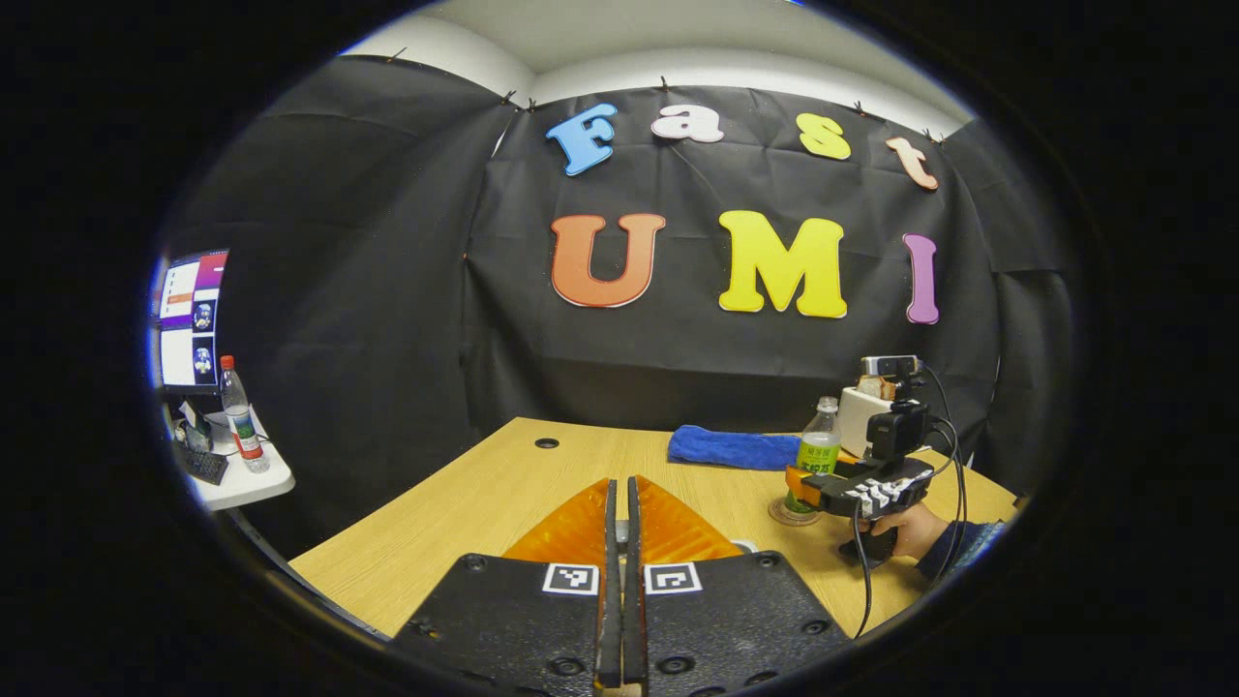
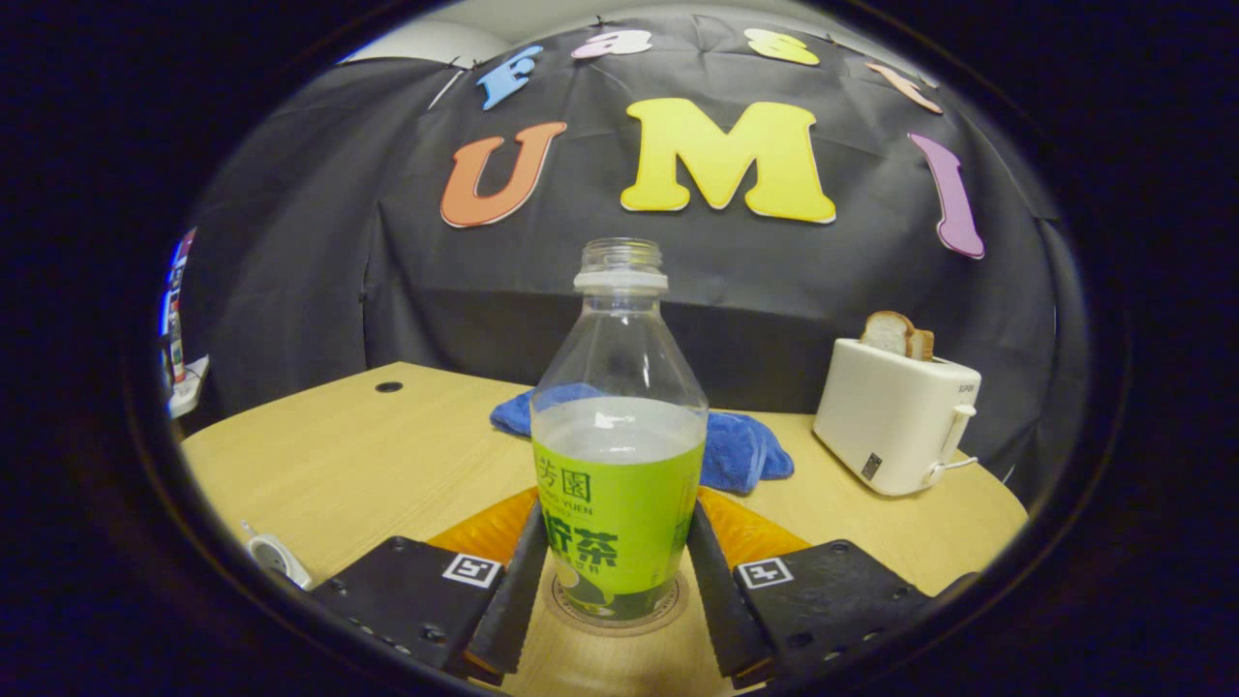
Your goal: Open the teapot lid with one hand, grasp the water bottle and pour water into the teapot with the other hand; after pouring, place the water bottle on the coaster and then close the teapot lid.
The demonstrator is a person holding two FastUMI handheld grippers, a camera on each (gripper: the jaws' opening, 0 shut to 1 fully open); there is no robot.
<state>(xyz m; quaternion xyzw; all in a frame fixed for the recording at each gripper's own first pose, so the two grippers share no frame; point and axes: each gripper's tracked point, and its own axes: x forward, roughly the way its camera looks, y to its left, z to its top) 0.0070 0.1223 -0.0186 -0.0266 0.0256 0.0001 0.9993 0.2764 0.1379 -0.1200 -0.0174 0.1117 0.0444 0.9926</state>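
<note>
Item, water bottle (image 2: 619, 426): uncapped, roughly half full, upright at centre frame of the right gripper view, its base on the round coaster (image 2: 616, 608). Your right gripper (image 2: 616, 590) has a finger on either side of the label; whether both press it or have just let go, you cannot tell from here. Risk, as a judgement: with no cap, any sideways drag while the fingers are near will tip it and spill water across the table (image 2: 368, 465); back straight out. Item, left gripper (image 1: 622, 542): fingers closed together on nothing, lower centre of the left gripper view. Item, teapot: no position can be recorded from these frames, so you must find it before closing its lid. Surface: pale wood-grain table with a cable hole (image 1: 546, 443). On it, a blue cloth (image 2: 740, 447) behind the bottle and a white toaster (image 2: 895, 416) holding bread, right of frame. Room: black cloth walls, a side shelf (image 1: 247, 481) at left with another bottle (image 1: 238, 411) and a monitor (image 1: 192, 319).
</note>
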